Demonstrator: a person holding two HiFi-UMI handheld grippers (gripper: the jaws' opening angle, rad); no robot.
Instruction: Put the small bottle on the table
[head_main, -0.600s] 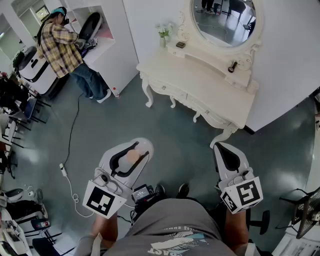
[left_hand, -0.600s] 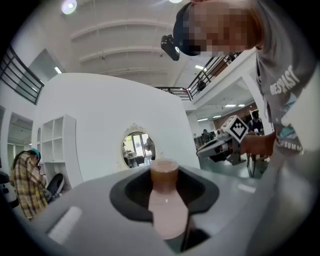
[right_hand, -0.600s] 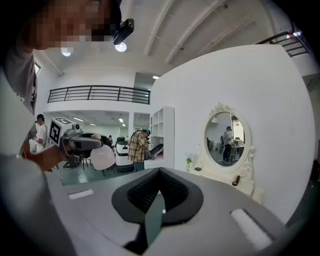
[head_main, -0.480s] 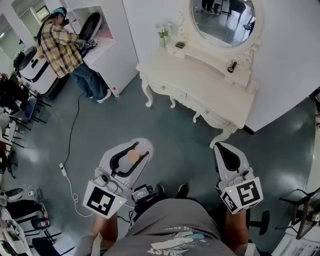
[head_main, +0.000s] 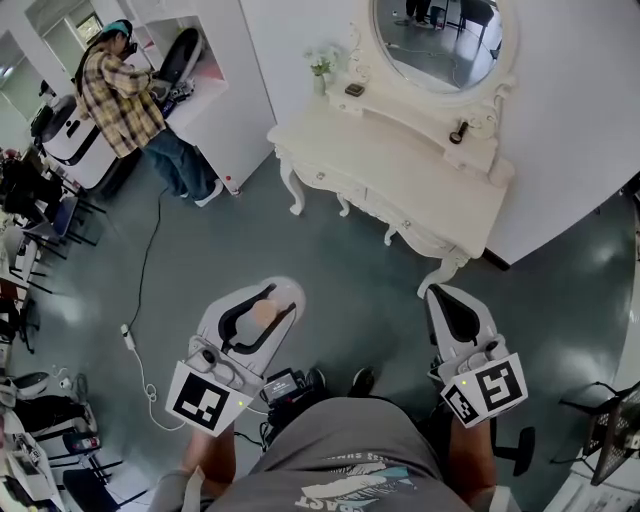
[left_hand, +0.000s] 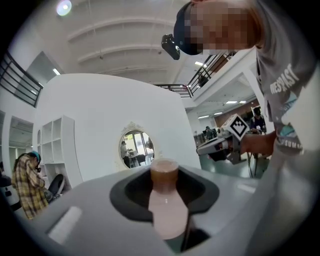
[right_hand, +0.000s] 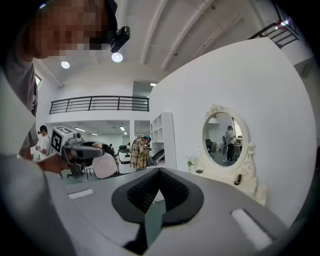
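Note:
A small pale pink bottle (head_main: 263, 313) with a brown cap lies between the jaws of my left gripper (head_main: 270, 296), which is shut on it. In the left gripper view the bottle (left_hand: 167, 212) points cap-first away from the camera, out past the pads. My right gripper (head_main: 443, 296) is level at the right, its jaws closed to a point with nothing in them (right_hand: 160, 172). The white dressing table (head_main: 400, 175) with an oval mirror (head_main: 440, 40) stands across the floor ahead of both grippers, well apart from them.
On the table stand a small vase of flowers (head_main: 322, 65), a dark flat item (head_main: 354, 90) and a dark little bottle (head_main: 458, 132). A person in a plaid shirt (head_main: 125, 90) works at white shelves far left. A cable (head_main: 140, 300) runs across the grey-green floor.
The dressing table sits slightly higher and further left in the head view. Both grippers and the bottle keep their places.

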